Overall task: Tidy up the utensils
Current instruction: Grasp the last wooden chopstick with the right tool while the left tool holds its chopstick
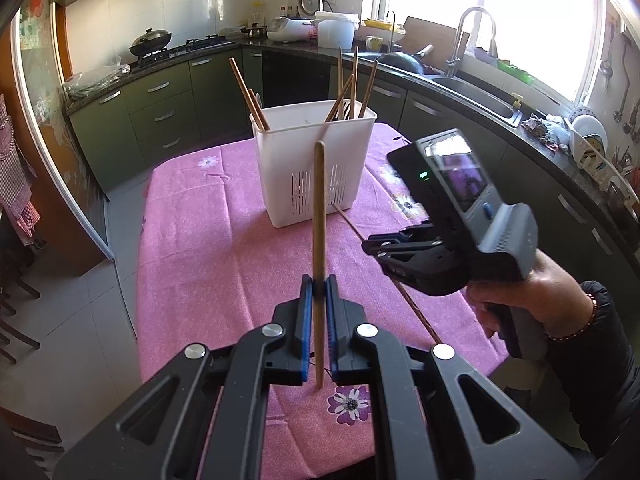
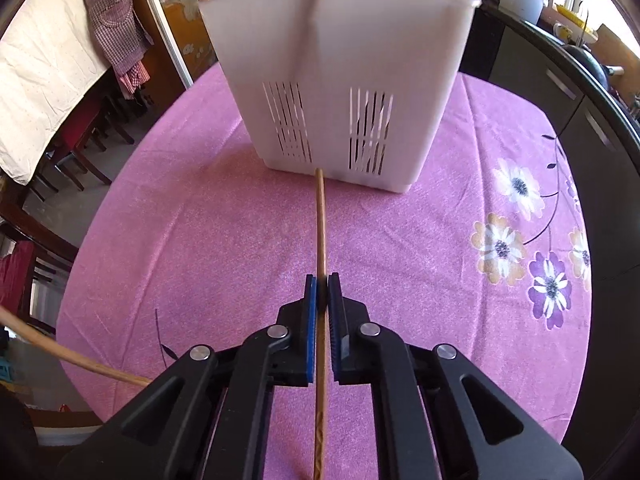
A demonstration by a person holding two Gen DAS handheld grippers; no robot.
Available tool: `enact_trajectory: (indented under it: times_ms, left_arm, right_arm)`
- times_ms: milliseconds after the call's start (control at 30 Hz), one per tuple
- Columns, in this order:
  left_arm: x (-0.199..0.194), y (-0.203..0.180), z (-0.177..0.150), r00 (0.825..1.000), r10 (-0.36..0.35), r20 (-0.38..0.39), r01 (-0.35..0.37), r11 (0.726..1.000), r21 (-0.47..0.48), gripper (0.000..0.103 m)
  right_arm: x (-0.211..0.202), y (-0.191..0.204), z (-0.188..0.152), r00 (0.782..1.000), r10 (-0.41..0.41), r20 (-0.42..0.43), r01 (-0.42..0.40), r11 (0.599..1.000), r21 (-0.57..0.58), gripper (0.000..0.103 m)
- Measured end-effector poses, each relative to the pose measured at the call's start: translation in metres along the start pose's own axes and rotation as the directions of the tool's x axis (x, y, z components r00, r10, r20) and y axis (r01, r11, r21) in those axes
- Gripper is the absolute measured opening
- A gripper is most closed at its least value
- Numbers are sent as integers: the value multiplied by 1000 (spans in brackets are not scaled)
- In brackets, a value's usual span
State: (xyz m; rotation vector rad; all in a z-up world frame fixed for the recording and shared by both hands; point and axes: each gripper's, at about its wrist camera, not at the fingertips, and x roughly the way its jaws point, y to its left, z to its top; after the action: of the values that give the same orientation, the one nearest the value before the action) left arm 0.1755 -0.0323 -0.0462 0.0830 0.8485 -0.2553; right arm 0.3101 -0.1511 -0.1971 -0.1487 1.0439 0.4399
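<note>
- My left gripper (image 1: 319,286) is clamped on a chopstick (image 1: 319,216) standing upright at frame centre, before the white holder (image 1: 316,168) on the pink tablecloth (image 1: 208,248).
- My right gripper (image 2: 322,286) pinches a second chopstick (image 2: 321,224), tip at the holder's base.
- At right in the left view, my right hand (image 1: 532,292) tilts its gripper downward.

You're in a sunlit kitchen: bright window (image 1: 500,8) over the sink (image 1: 476,96), dark green cabinets (image 1: 168,96) along white-tiled walls, grey tile floor (image 1: 80,300), desk under a pink floral cloth (image 1: 208,248), dark wooden chairs (image 2: 80,152).
</note>
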Motion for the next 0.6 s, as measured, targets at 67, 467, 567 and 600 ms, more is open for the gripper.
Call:
enact_trajectory:
  times_ms: [67,467,567,600]
  left_arm:
    - [0,0,0,1000,0,0,0,1000,1,6]
    - [-8,-6,-7,1000,16,16,-16,1000,10,7]
    - [-10,-7,-10,1000,21,23,-21,1000,5,7]
    - [-11,-7,-10,1000,21,23,-21,1000,2,7]
  right_arm:
    - [-31,-2,-4,997,3,75,-3,1000,2,7]
    - [-147,-2,-77,945,0,326,4,1000,-10,7]
    - [-156,1,-94,939,6,345,-4,1000,-6,7]
    - [-157,1,-98,937,8,350,-7,1000,-3,7]
